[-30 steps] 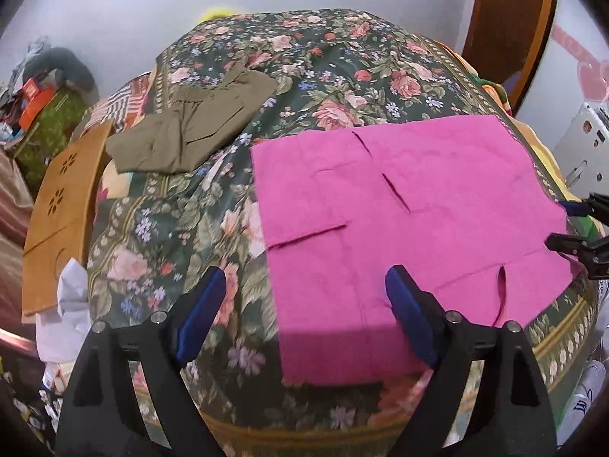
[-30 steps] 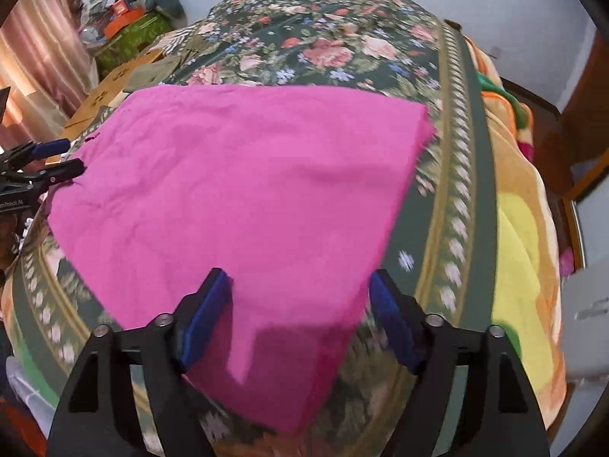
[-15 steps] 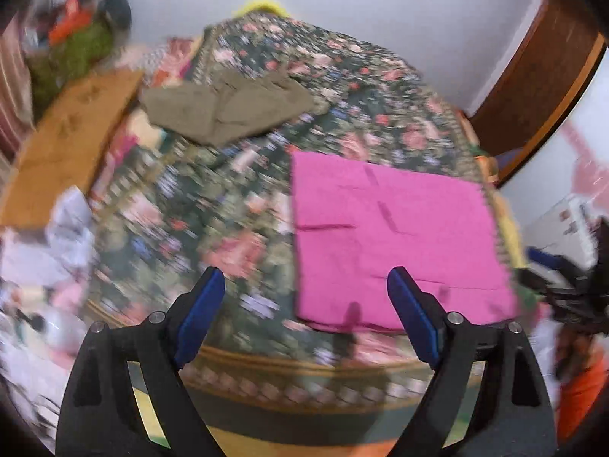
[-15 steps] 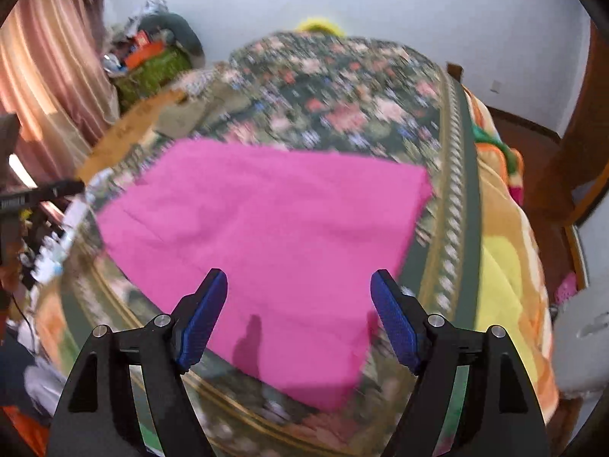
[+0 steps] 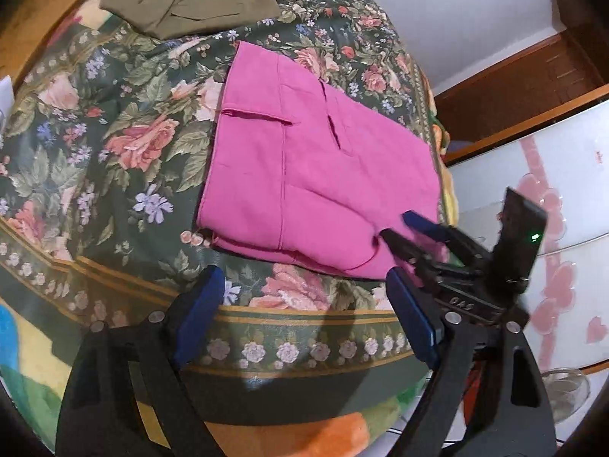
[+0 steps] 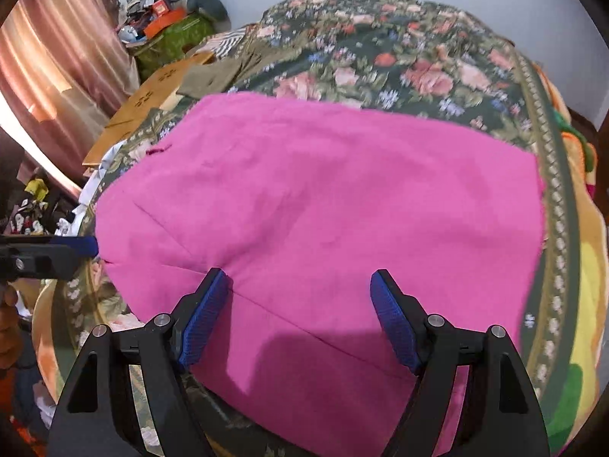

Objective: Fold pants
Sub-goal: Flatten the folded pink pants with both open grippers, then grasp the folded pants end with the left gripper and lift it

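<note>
The folded pink pants (image 5: 319,167) lie flat on the floral bedspread (image 5: 125,144), near its front edge. My left gripper (image 5: 304,304) is open and holds nothing; it hovers over the bedspread's border, just short of the pants' near edge. My right gripper (image 6: 300,297) is also open, low over the near part of the pink pants (image 6: 323,205), with only flat cloth under its jaws. In the left wrist view the right gripper (image 5: 396,224) sits at the pants' near right corner. The left gripper (image 6: 83,245) shows at the left edge of the right wrist view.
Olive-green pants (image 5: 190,3) lie further back on the bed. A wooden board (image 6: 148,103), a pink curtain (image 6: 57,76) and a pile of clutter (image 6: 171,11) stand at the bed's left. A white cabinet with pink hearts (image 5: 552,190) and a wooden door (image 5: 533,76) are on the right.
The left gripper has rolled and swung back, so the pants now lie ahead and to its right. The right gripper pulled back, then came in low over the pants. Both stayed open.
</note>
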The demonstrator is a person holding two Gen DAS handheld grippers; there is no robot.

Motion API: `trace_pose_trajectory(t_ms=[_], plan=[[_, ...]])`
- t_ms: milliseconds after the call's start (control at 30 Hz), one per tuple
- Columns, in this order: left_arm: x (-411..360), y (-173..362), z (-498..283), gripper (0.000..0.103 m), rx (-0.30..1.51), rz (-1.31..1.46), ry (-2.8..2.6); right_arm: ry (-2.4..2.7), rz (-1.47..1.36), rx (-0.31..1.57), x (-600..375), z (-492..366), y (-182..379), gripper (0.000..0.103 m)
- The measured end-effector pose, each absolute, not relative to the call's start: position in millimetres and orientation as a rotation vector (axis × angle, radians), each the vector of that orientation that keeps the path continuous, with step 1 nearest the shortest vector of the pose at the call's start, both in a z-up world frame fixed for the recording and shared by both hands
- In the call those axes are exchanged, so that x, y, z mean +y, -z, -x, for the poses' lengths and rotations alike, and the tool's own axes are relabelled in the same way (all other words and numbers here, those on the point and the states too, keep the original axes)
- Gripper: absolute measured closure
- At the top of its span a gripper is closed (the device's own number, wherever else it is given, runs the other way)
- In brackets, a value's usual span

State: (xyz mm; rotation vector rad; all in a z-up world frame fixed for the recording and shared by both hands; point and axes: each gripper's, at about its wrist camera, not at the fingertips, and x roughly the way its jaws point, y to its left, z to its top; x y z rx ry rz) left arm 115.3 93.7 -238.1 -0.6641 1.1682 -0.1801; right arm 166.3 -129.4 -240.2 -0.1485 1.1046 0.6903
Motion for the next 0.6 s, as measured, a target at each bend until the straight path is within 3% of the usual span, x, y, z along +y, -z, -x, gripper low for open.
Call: trace_pose_trajectory(t_ms=[300,333,367,400,467,600], plan=[[108,252,-143,0.019,1.124,0.841,0.186,-0.723,0.110,1.116,-136,-166,241,0.027],[107,251,-145,0.032,1.109,0.823,0.157,-0.727,0.106,1.117,-136,-166,241,0.027],[107,250,-148,0.055,1.108,0.786,0.120,-0.729,0.104,1.118,-136,-167,241,0.027],[105,249,-151,0.068,1.115,0.720,0.068,-0.730,0.102,1.118,-136,-167,241,0.027],[104,248,-154,0.077,1.111,0.699,0.057,-0.732,0.099,1.119,-136,-168,240,0.027],[99,239,-151,0.081,1.082,0.603,0.022,-0.720,0.092,1.114,-138,-165,237,0.028]])
